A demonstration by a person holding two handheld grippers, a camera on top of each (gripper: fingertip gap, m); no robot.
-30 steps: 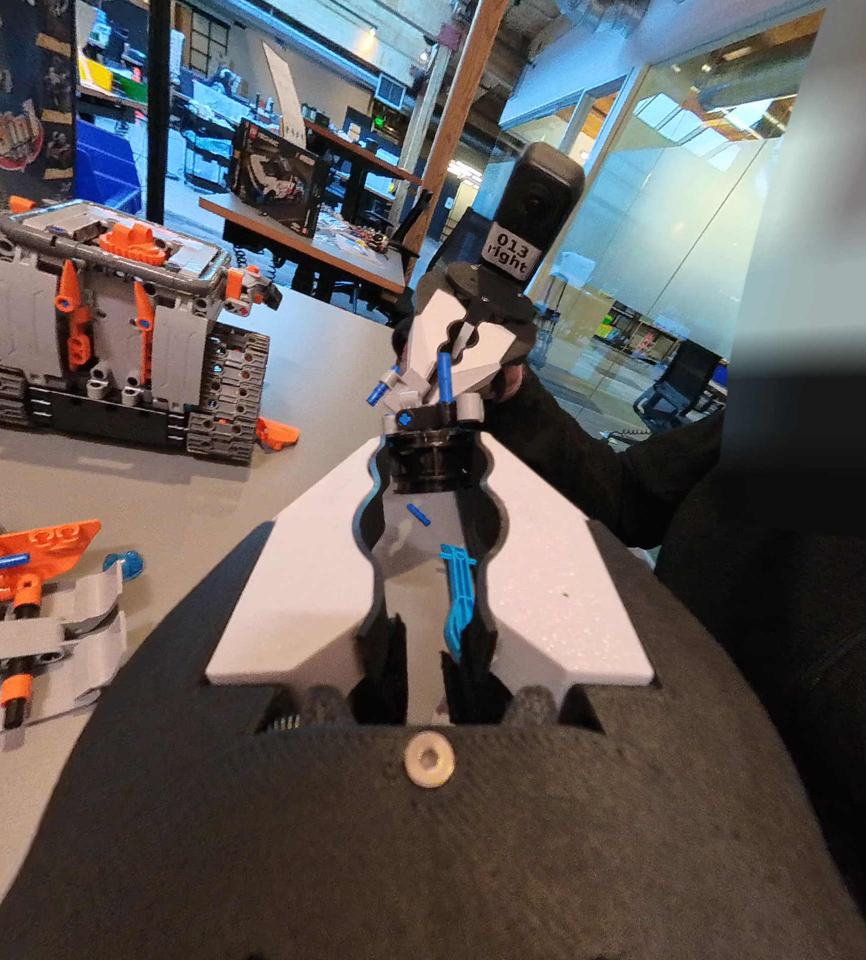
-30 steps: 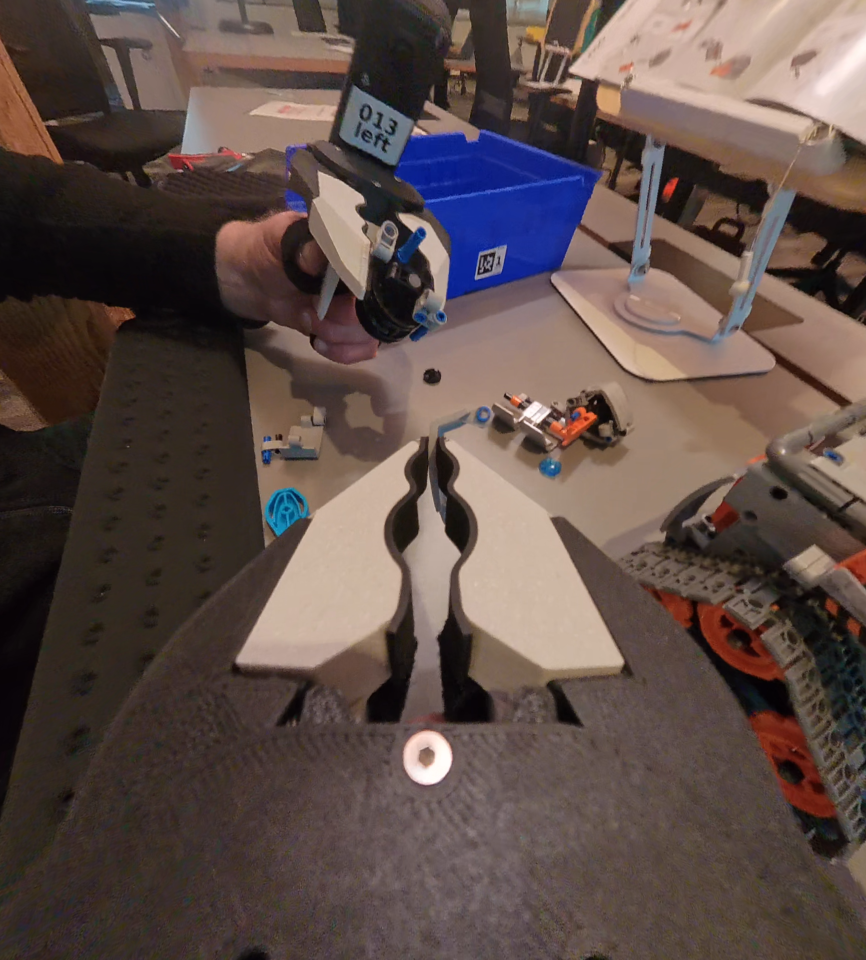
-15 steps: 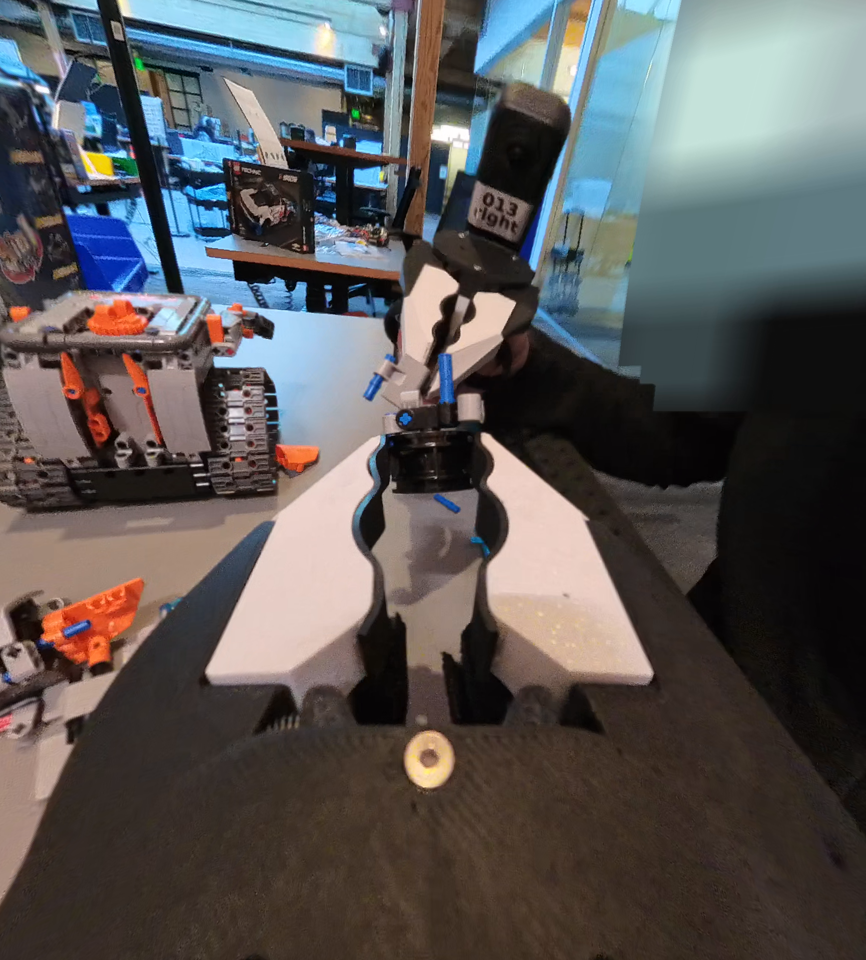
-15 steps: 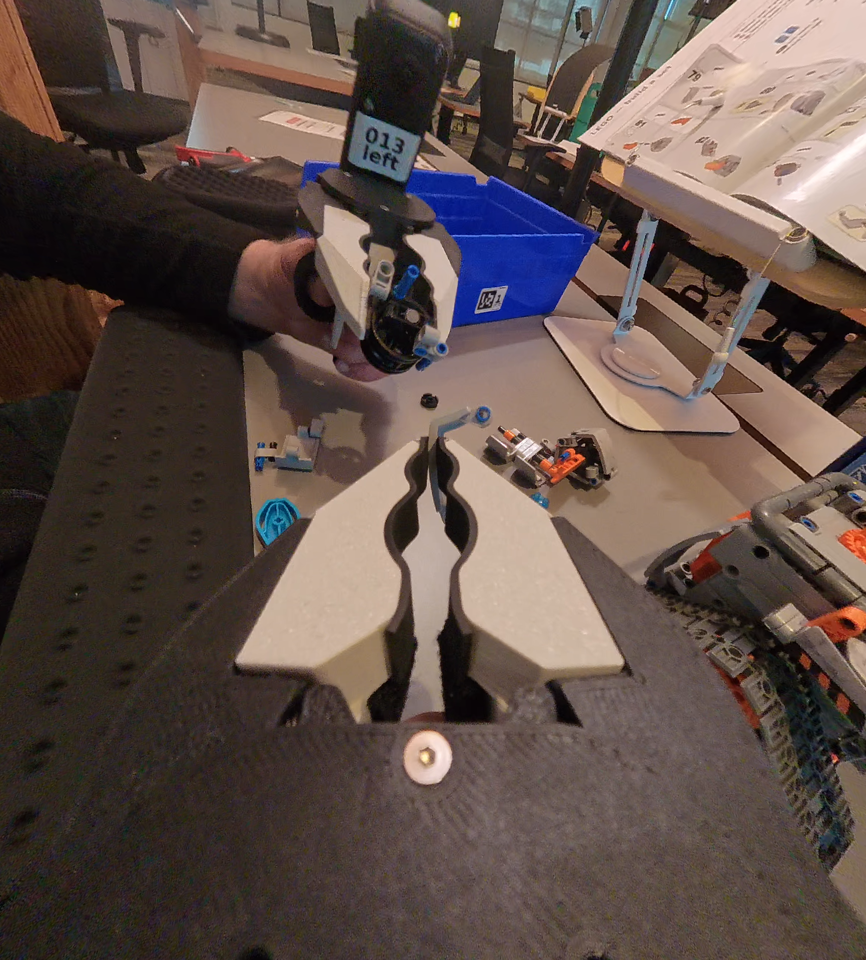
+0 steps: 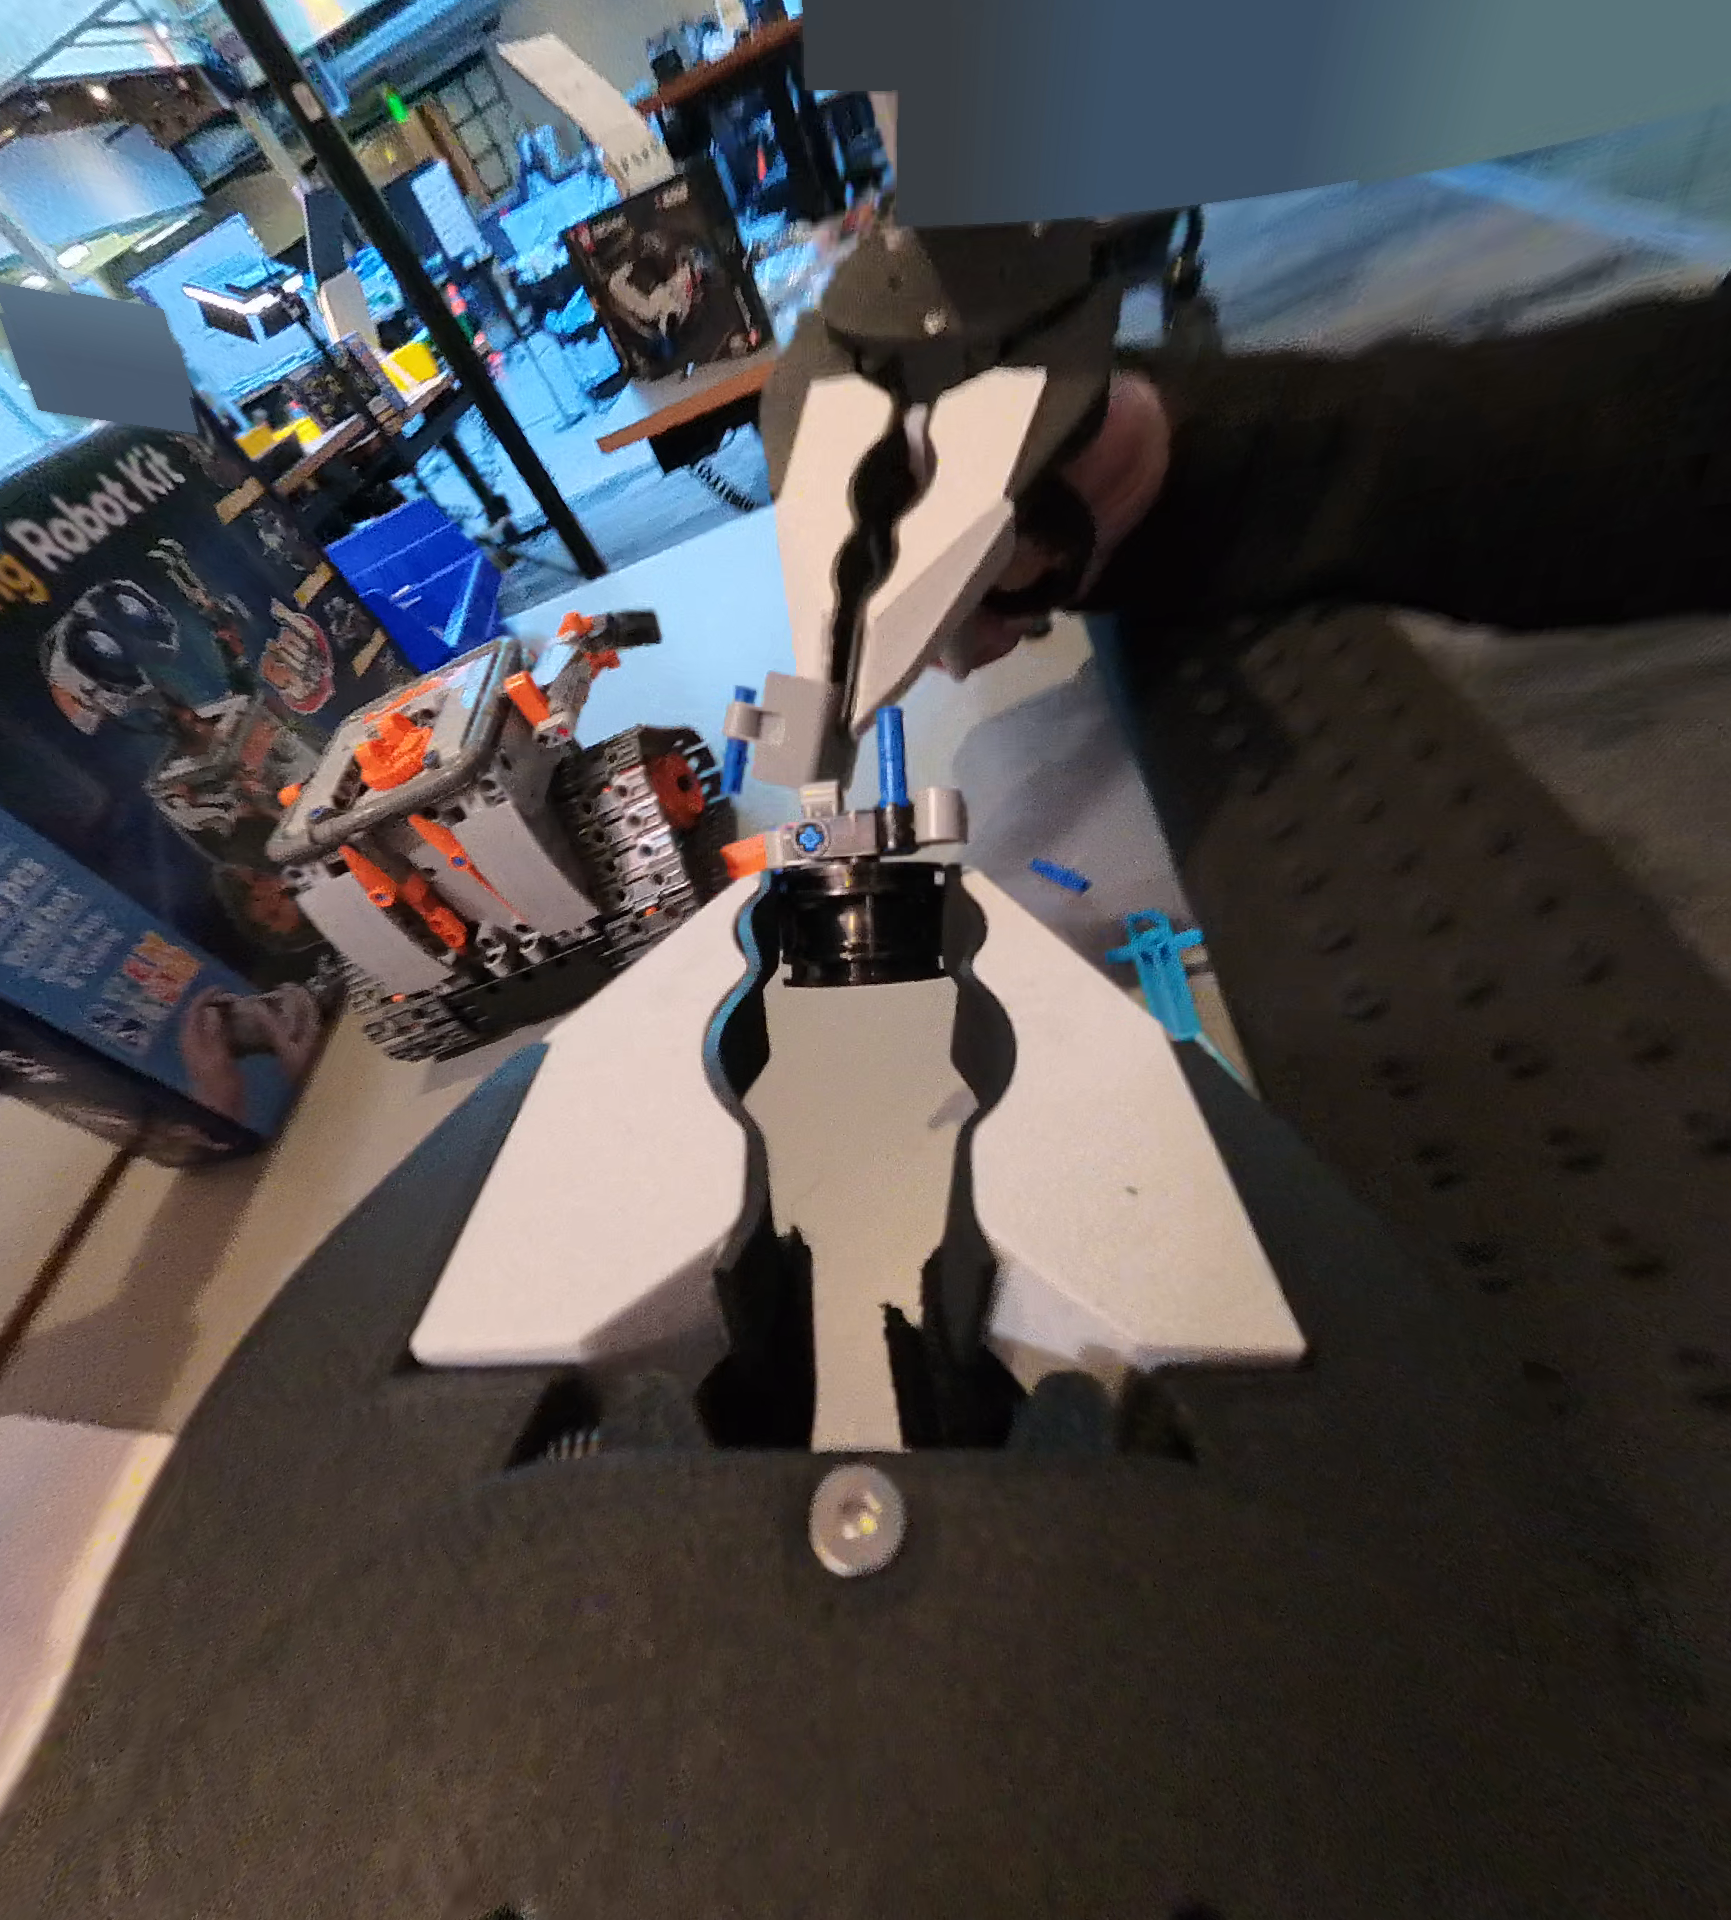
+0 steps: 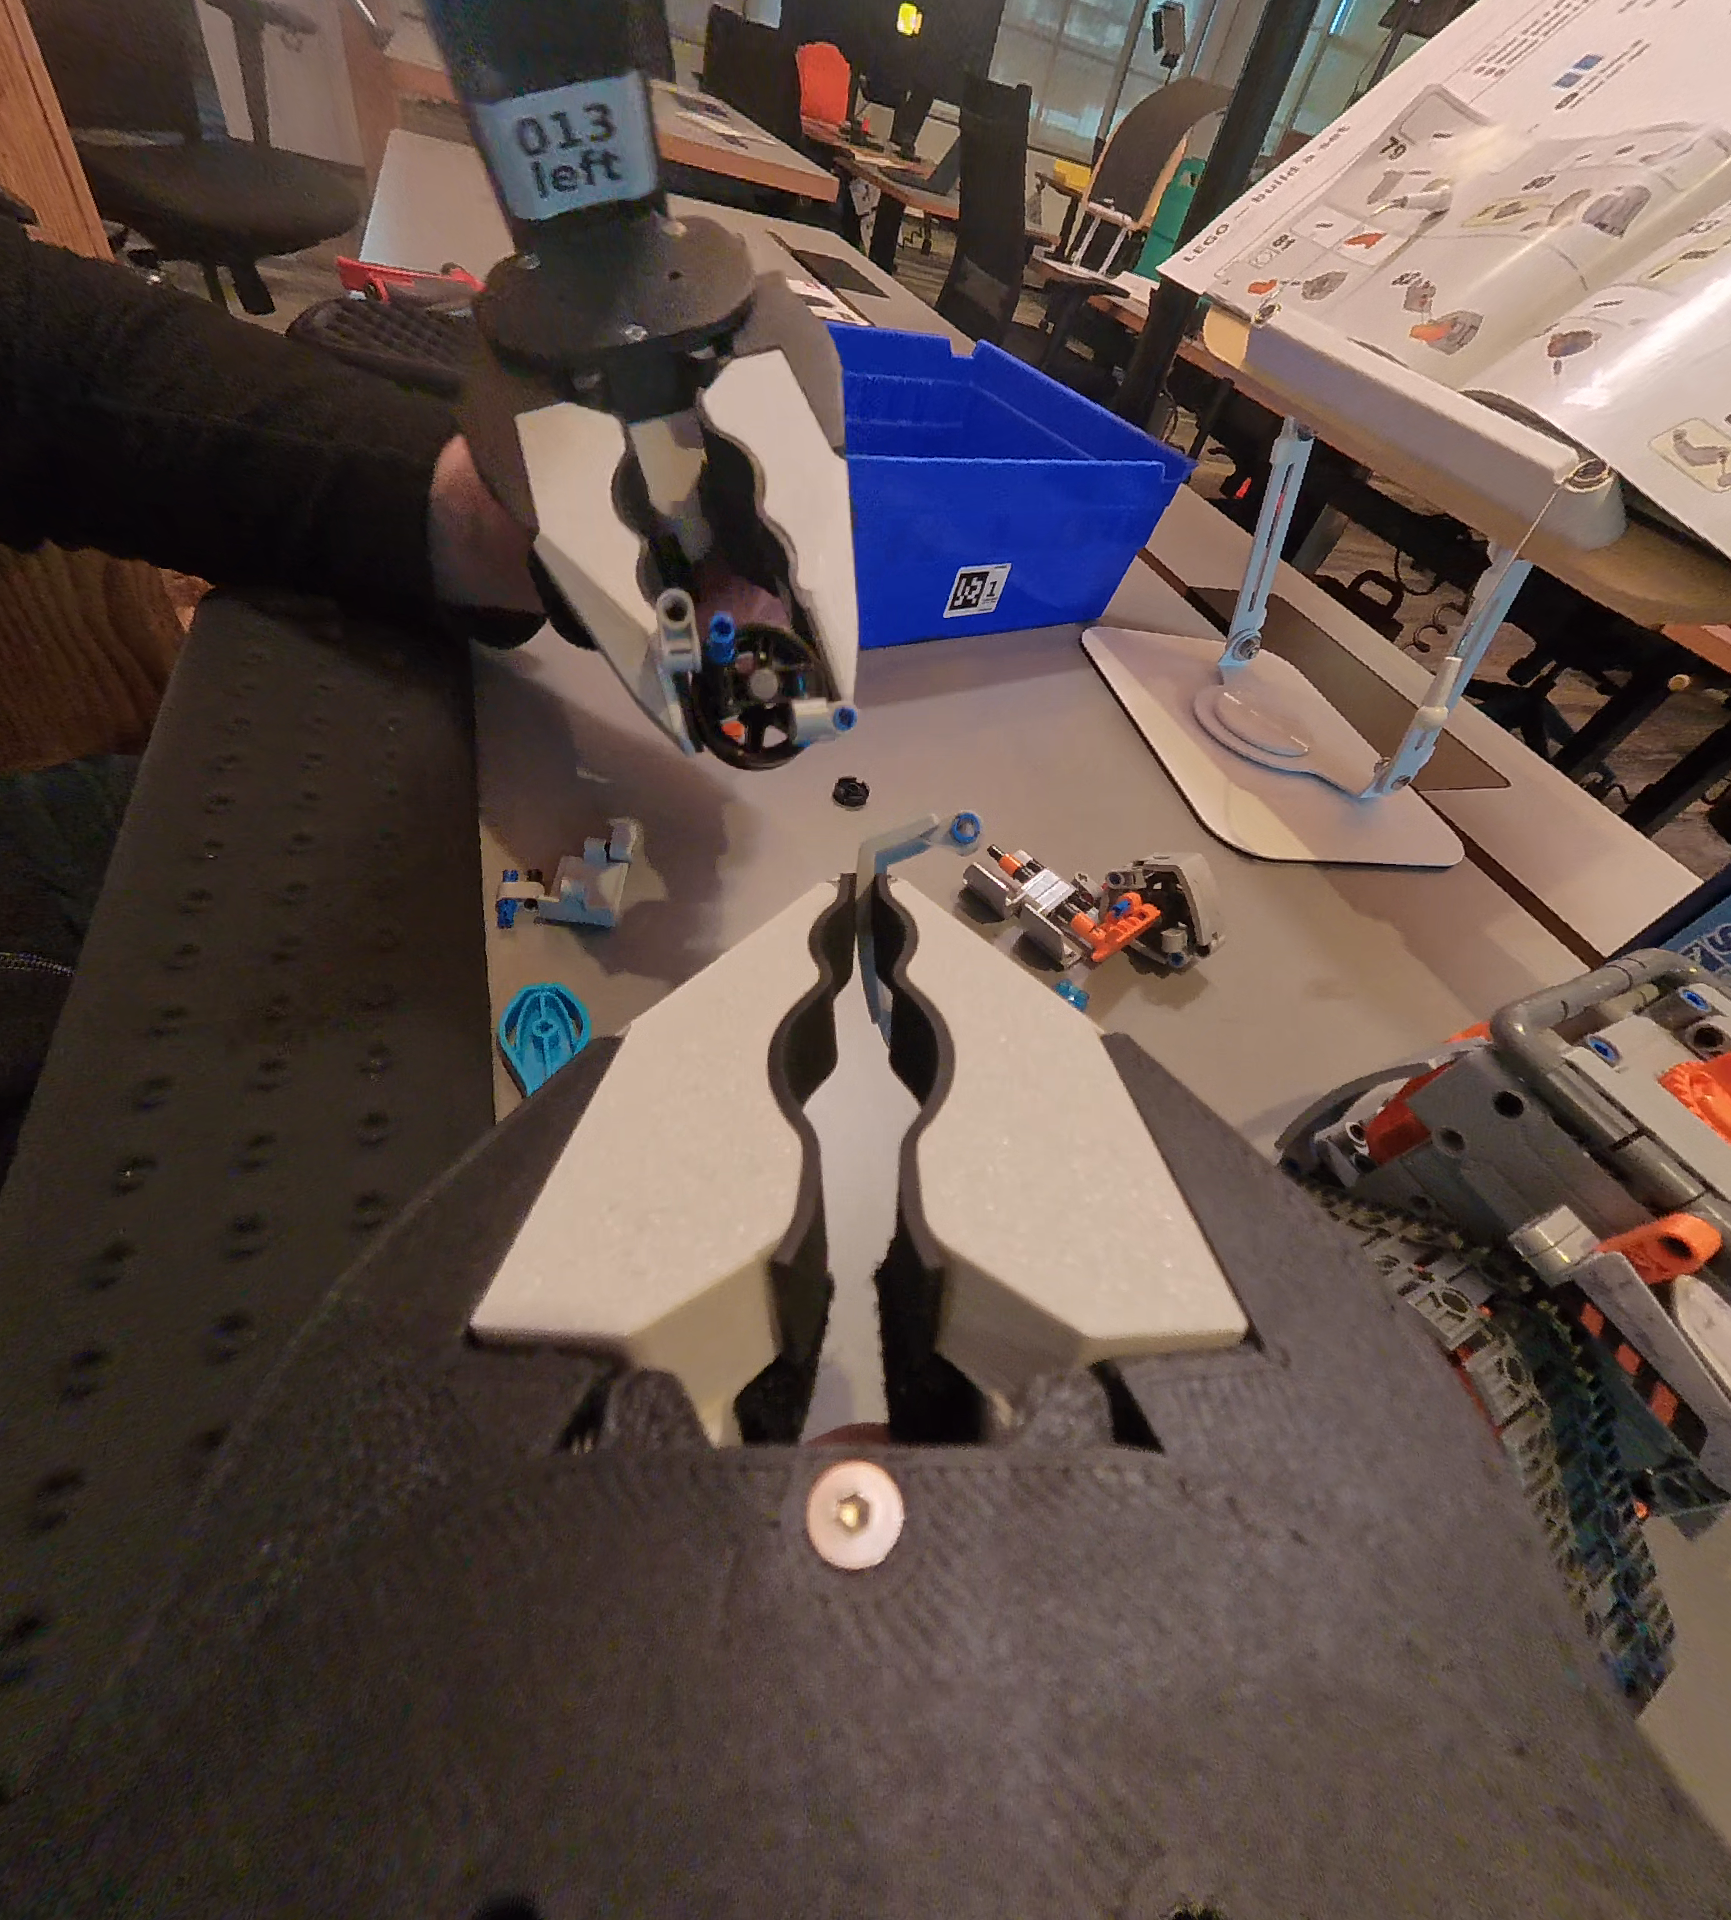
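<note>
My left gripper (image 5: 861,925) is clamped on a black wheel hub (image 5: 863,928) that carries grey connectors and an upright blue pin (image 5: 890,756). My right gripper (image 6: 863,902) is pinched shut on a thin grey curved beam (image 6: 905,844) with a blue pin at its far tip, held just above the hub. On the grey table (image 6: 996,748) lie a small grey-and-orange assembly (image 6: 1100,906), a blue bin (image 6: 986,488) farther off, and the tracked vehicle (image 6: 1609,1195) at right.

— Where was free room on the table (image 6: 996,727)?
— Between the blue bin (image 6: 986,499) and the small loose parts (image 6: 1100,914).
— What blocked the right?
— The tracked model (image 6: 1609,1195) and the stand (image 6: 1287,727).
</note>
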